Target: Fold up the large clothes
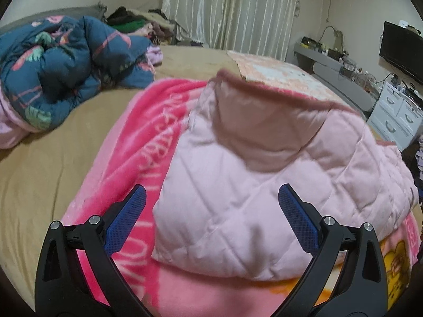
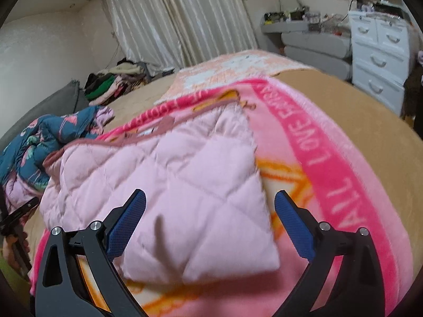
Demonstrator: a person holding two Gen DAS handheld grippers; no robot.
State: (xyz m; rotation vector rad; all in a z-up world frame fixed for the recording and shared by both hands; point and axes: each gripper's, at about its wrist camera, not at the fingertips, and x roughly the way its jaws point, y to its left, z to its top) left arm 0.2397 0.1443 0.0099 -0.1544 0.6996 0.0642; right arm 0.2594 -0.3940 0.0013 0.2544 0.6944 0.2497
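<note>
A pale pink quilted garment lies folded on a bright pink blanket spread over the bed. Its darker pink trimmed edge runs along the far side. In the left wrist view my left gripper stands open just above the garment's near left part, nothing pressed between its blue pads. In the right wrist view the same garment lies under my right gripper, which is open over the near right corner. Neither gripper holds cloth.
A crumpled dark blue floral quilt sits at the far left of the tan bed sheet. A heap of clothes lies near the curtain. A white drawer chest and a grey shelf stand beyond the bed's right edge.
</note>
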